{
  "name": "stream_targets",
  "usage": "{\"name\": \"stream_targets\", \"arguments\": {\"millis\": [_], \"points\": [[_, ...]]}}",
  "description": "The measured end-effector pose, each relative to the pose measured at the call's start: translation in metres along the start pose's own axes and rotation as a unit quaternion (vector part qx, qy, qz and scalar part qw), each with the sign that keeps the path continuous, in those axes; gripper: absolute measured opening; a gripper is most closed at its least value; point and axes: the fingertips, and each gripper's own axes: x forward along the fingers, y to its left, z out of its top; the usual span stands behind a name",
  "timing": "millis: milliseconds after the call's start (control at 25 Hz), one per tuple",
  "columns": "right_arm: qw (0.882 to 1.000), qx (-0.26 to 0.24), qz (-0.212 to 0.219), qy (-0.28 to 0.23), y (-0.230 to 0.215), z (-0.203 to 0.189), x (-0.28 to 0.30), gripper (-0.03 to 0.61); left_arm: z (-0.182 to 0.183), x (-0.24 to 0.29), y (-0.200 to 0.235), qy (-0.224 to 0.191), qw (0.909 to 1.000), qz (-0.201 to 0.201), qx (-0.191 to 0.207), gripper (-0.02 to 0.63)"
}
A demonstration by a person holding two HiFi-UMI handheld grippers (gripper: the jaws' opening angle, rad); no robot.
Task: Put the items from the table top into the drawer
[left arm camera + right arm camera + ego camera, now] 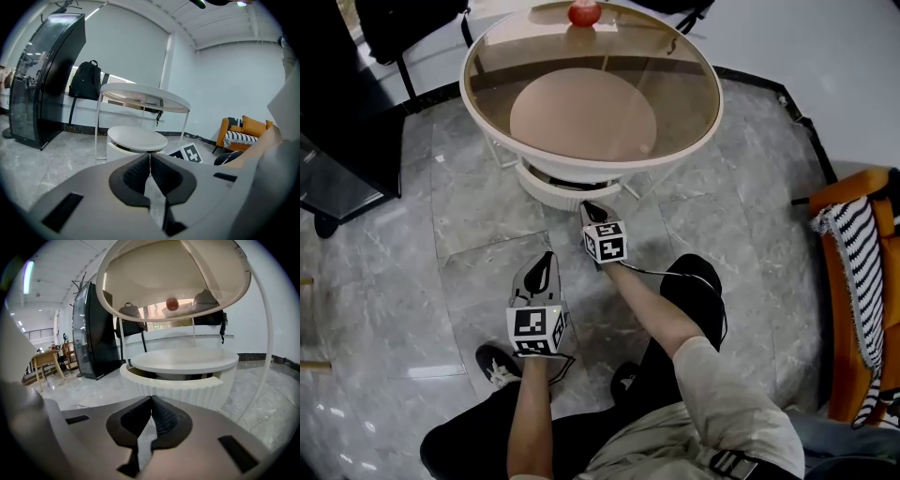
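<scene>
The apple (584, 12) is located at the far edge of the surface (591, 172), beneath which the drawer unit (558, 192) is positioned, with the right gripper (589, 207) just before it and the left gripper (547, 258) nearer, further left.

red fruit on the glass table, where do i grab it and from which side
Take the red fruit across its widest middle, on two opposite sides, coming down from above. It is round, so the middle likely holds best. It sits at the far edge, close to the table's raised rim, which would probably get in the way of a level approach.
</scene>
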Motion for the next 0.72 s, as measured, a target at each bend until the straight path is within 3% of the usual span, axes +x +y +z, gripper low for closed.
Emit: {"name": "stream_targets", "arguments": {"millis": [240,720], "points": [[1.0,0.012,-0.017,-0.003,-0.016,0.008,0.009,0.034,0.002,-0.004,0.006,-0.005,0.9998,0.009,-0.016,0.023],[0.999,0.027,-0.03,0.007,-0.03,0.02,0.028,0.034,-0.003,-0.011,0.01,0.0,0.9998,0.018,-0.011,0.023]]}}
